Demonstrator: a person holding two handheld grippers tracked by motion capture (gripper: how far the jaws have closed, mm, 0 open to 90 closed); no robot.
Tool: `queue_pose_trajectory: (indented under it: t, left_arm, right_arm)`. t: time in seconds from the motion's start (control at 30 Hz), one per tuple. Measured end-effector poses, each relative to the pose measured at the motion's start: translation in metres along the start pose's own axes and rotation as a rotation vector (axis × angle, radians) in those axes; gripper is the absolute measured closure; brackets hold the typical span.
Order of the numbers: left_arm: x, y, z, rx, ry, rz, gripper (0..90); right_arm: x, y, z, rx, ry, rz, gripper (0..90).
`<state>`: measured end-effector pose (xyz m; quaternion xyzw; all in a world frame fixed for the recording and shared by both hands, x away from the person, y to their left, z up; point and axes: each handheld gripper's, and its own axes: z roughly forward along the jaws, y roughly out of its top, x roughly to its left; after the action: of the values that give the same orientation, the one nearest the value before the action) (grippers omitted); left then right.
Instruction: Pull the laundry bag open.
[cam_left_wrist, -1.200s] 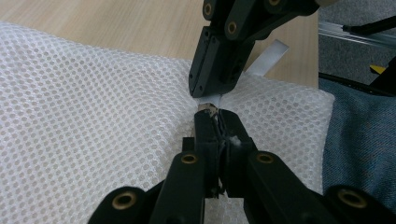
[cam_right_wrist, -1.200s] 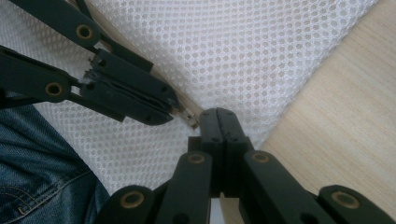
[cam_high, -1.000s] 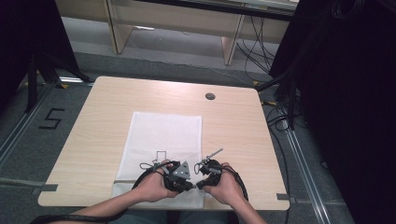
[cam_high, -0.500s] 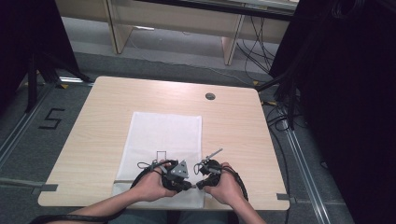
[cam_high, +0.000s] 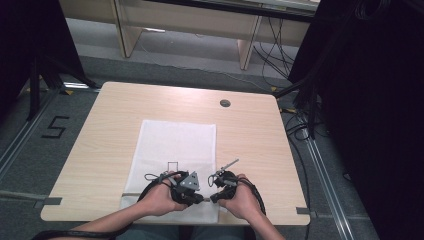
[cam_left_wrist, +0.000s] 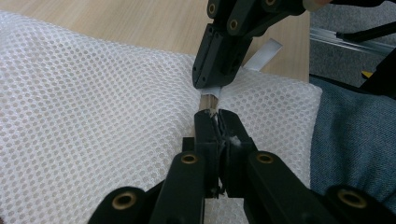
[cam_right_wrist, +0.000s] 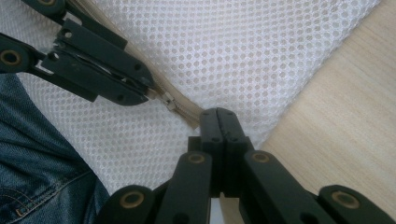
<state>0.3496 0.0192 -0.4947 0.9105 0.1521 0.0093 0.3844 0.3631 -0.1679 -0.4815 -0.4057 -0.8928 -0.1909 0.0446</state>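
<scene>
Mesh bag (cam_high: 175, 150) on table (cam_high: 255, 145) appears light, limp; left gripper (cam_left_wrist: 215, 122) and right gripper (cam_right_wrist: 219, 120) jaws are clamped on its zipper (cam_right_wrist: 180, 106) edge, the firmest hold.

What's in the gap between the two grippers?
A short stretch of beige zipper on the white mesh bag runs from the left gripper to the right gripper, seen in the right gripper view.
</scene>
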Motion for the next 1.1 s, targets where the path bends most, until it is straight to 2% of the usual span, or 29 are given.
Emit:
queue_pose_trajectory:
  t: [0.1,0.13,0.17,0.2,0.23,0.27,0.3,0.33,0.37,0.4,0.57,0.63,0.67,0.87,0.93,0.97,1.03,1.1]
  left_arm:
    - [0.000,0.000,0.000,-0.002,-0.001,-0.002,87.1]
    - [0.001,0.000,-0.001,0.000,0.000,0.014,87.1]
    - [0.001,0.000,-0.001,0.000,0.001,0.011,87.1]
    - [0.001,-0.001,-0.002,0.015,0.007,0.013,87.1]
    - [0.001,-0.001,-0.002,0.013,0.006,0.011,87.1]
    - [0.001,-0.001,-0.002,0.012,0.007,0.010,87.1]
    - [0.000,-0.001,-0.002,-0.003,0.002,-0.005,87.1]
    - [0.001,-0.001,-0.003,0.013,0.007,0.012,87.1]
    - [0.001,-0.001,-0.003,0.001,0.002,0.014,87.1]
    - [0.000,-0.002,-0.003,-0.002,0.002,-0.008,87.1]
    - [0.000,-0.003,-0.005,-0.002,0.006,-0.008,87.1]
    - [0.001,-0.002,-0.006,-0.001,0.005,0.008,87.1]
    - [0.000,-0.003,-0.006,-0.003,0.006,-0.010,87.1]
    - [0.000,-0.004,-0.007,0.001,0.006,-0.006,87.1]
    - [0.000,-0.004,-0.009,-0.004,0.007,-0.006,87.1]
    - [0.001,-0.004,-0.009,-0.001,0.008,0.005,87.1]
    - [0.000,-0.005,-0.010,-0.007,0.005,-0.015,87.1]
    - [0.001,-0.005,-0.011,-0.007,0.007,0.002,87.1]
  right_arm:
    - [0.001,0.000,0.000,0.001,0.005,0.011,90.0]
    - [0.001,0.000,0.000,0.001,0.004,0.009,90.0]
    - [0.001,0.000,0.000,0.000,0.004,0.007,90.0]
    - [0.000,0.000,0.000,-0.001,0.000,-0.003,90.0]
    - [-0.001,0.000,0.001,-0.013,-0.006,-0.020,90.0]
    - [-0.001,0.000,0.000,-0.007,-0.002,-0.011,90.0]
    - [-0.002,0.000,0.001,-0.013,-0.006,-0.021,90.0]
    - [-0.002,0.000,0.001,-0.015,-0.007,-0.024,90.0]
    - [-0.002,0.000,0.001,-0.015,-0.006,-0.023,90.0]
    - [-0.001,0.000,0.001,-0.015,-0.005,-0.015,90.0]
    - [-0.002,0.000,0.001,-0.014,-0.007,-0.023,90.0]
    - [0.000,0.000,0.000,0.000,0.000,0.000,90.0]
    - [0.000,0.000,0.000,0.000,0.000,0.000,90.0]
    - [0.000,0.000,0.000,-0.003,0.000,-0.003,90.0]
    - [-0.001,0.000,0.001,-0.015,-0.008,-0.022,90.0]
    - [-0.001,0.000,0.001,-0.012,-0.004,-0.013,90.0]
    - [0.000,0.000,0.001,-0.008,-0.004,-0.011,90.0]
    - [-0.001,0.000,0.001,-0.011,-0.005,-0.013,90.0]
